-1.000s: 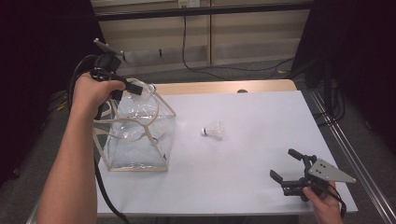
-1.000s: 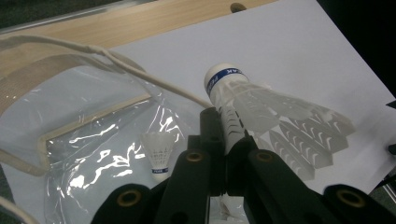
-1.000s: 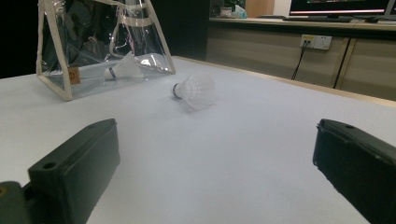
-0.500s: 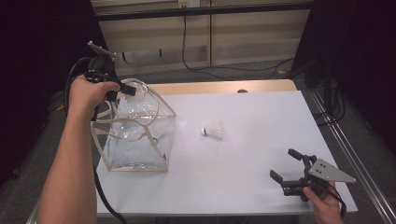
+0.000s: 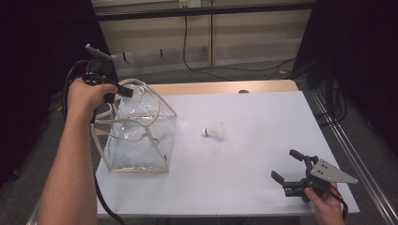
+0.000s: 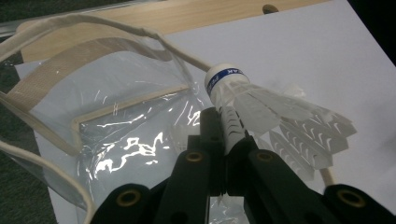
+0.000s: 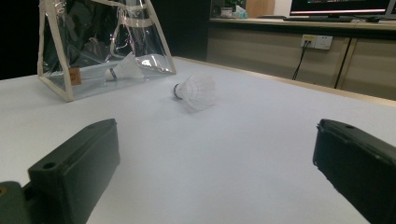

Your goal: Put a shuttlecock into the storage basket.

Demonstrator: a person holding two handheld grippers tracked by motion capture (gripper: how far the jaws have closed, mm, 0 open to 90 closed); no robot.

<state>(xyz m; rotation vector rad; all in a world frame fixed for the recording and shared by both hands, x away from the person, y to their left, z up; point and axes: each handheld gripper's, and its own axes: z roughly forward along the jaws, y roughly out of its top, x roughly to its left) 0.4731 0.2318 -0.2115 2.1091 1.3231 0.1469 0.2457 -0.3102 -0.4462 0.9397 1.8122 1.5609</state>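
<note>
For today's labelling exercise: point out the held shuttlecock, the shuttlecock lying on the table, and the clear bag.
Held shuttlecock (image 6: 227, 77): left gripper view, on its blue-banded cork.
Lying shuttlecock (image 5: 215, 131): high view, on its white feathers.
Clear bag (image 5: 137, 150): high view, on its front plastic wall.

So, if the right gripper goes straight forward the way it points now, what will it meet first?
Probably the loose shuttlecock lying on the white table. The open right gripper points across bare tabletop toward it, with the clear bag farther back and off to one side. Depth is uncertain.
</note>
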